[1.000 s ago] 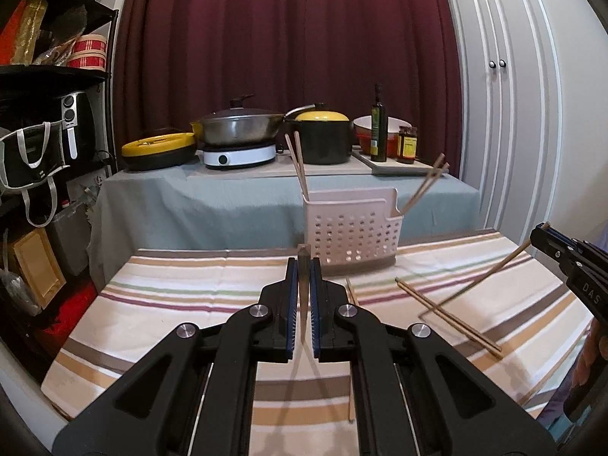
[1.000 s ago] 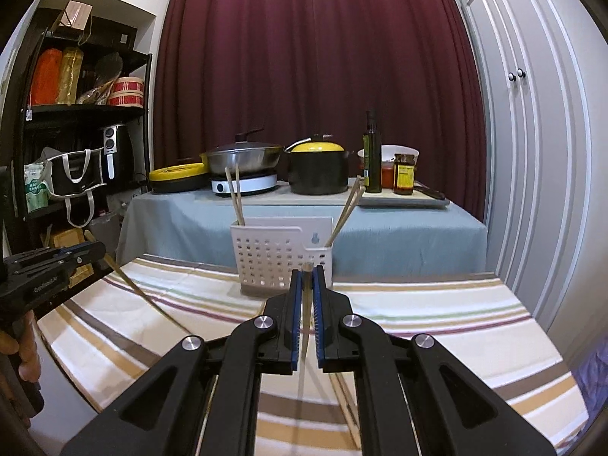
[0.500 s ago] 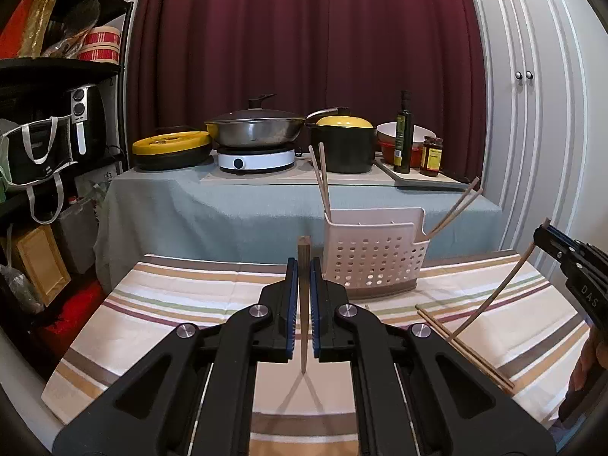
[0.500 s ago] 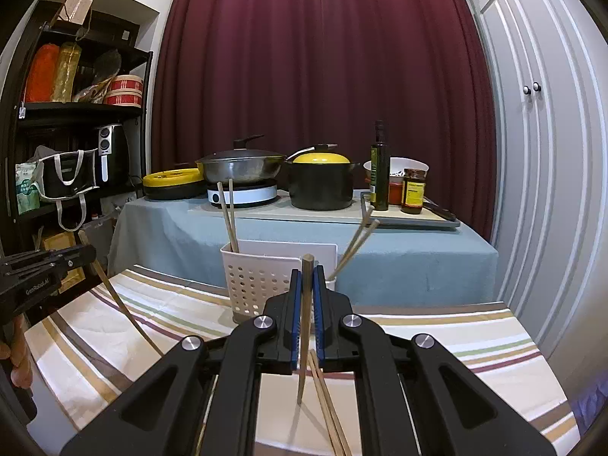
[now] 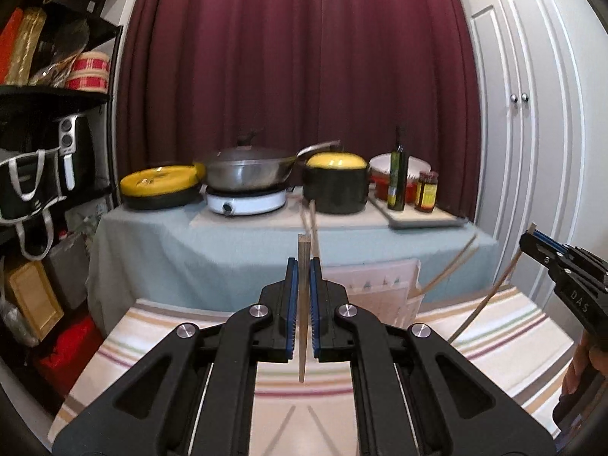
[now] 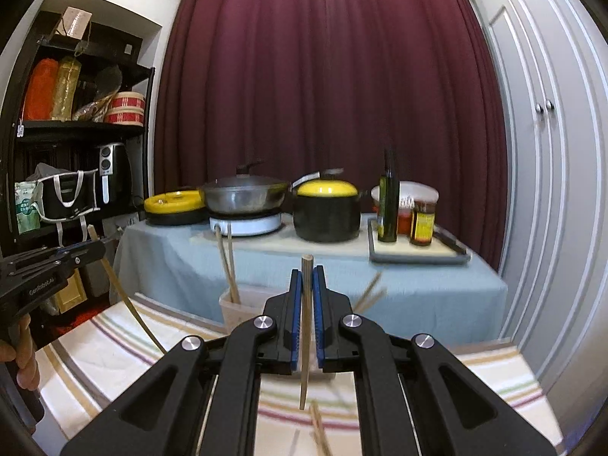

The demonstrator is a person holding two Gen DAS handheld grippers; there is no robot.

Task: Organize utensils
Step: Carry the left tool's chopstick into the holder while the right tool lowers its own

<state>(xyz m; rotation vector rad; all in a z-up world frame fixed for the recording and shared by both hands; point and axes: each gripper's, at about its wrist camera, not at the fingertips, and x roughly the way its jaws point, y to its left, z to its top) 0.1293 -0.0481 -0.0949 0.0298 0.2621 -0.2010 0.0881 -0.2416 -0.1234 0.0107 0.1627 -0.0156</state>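
Two grippers, left (image 5: 303,266) and right (image 6: 307,277), each clamped on one chopstick (image 5: 303,326), lifted; next: lower both tips into basket (image 6: 231,309).

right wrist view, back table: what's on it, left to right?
Yellow-lidded flat pan → lidded wok on the white induction cooker → black pot with yellow lid → olive oil bottle → sauce jar, the last two on a tray.
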